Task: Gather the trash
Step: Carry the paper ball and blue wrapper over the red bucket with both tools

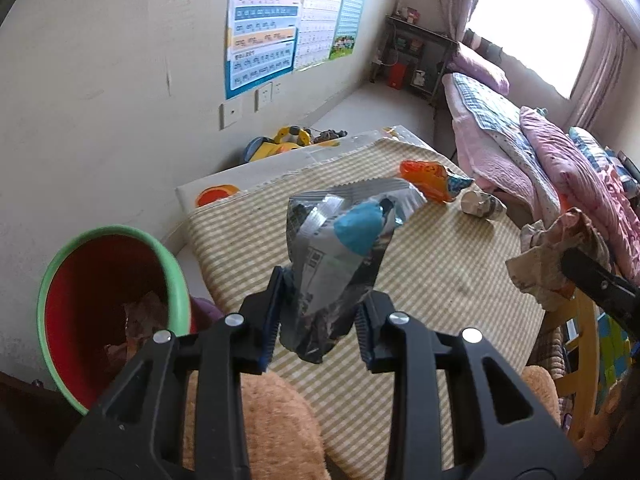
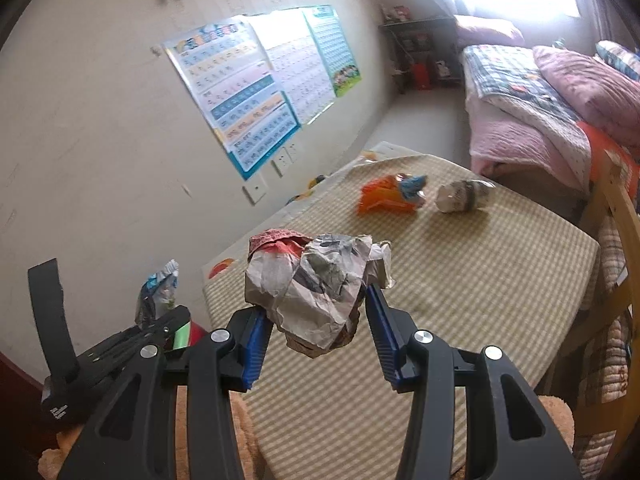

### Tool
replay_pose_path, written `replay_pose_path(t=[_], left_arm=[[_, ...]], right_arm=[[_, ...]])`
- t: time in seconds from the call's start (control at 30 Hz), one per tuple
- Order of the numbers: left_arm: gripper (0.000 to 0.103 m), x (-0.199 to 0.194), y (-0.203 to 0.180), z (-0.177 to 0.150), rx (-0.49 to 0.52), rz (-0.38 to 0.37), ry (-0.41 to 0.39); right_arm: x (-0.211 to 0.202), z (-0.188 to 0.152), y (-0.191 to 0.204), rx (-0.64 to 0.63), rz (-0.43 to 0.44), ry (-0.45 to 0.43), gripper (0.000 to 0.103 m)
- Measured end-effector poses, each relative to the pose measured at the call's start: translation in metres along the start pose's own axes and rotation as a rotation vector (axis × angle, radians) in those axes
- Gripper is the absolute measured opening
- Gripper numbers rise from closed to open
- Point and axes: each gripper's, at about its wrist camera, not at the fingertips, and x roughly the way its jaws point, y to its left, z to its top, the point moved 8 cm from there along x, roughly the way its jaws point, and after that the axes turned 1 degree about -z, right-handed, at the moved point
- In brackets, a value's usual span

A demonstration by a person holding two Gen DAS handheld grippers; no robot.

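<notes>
Window overexposed, bin contents unclear

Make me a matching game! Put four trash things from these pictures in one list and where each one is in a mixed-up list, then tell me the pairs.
Things:
1. silver wrapper
2. crumpled newspaper ball
3. orange packet
4. red bin

Places:
A. lying on the checked mat
B. standing by the wall, left of the mat
C. held in the left gripper
D. held in the right gripper

Pairs: 1-C, 2-D, 3-A, 4-B
</notes>
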Motion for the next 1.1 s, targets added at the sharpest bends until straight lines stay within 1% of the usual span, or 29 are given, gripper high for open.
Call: replay_pose_path(t=[0.3, 0.53, 0.8, 1.1], left_arm=[[0.031, -0.008, 0.023, 0.001, -0.035, 0.021, -0.021], [0.031, -0.008, 0.034, -0.002, -0.053, 0.030, -0.018], [0.031, -0.013, 0.047, -0.002, -0.065, 0.047, -0.032], [0.031, -0.017, 0.068, -0.003, -0.092, 0.064, -0.036]], right_arm=[[0.004, -0.005, 0.025, -0.062, -0.001, 0.019, 0.045], [0.008, -0.011, 0.045, -0.102, 0.017, 0.039, 0.045], [0.012, -0.015, 0.065, -0.143, 0.031, 0.056, 0.045], [0.019, -0.021, 0.091, -0.187, 0.049, 0.081, 0.045]])
